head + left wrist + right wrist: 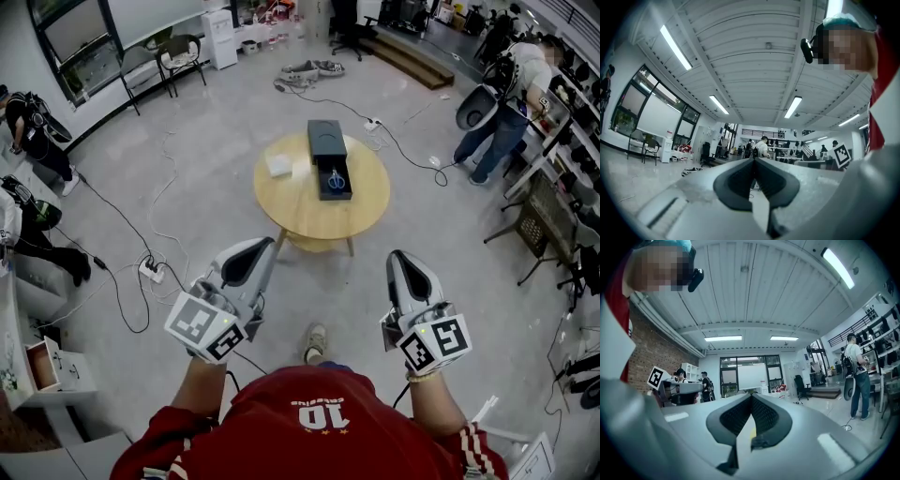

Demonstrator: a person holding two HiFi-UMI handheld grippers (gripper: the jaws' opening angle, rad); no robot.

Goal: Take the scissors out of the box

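Blue-handled scissors (336, 179) lie in the pulled-out tray of a black box (327, 139) on a round wooden table (291, 214), ahead of me in the head view. My left gripper (262, 247) and right gripper (401, 257) are held level over the floor, well short of the table and apart from the box. In the left gripper view the left gripper (753, 160) has its jaws pressed together with nothing between them. The right gripper (751, 395) shows the same in its own view. Neither gripper view shows the scissors.
A small white block (278, 165) lies on the table left of the box. Cables and a power strip (151, 271) run across the floor at left. People stand at the left edge (33, 131) and the right by shelves (506, 112). My shoe (316, 342) is below.
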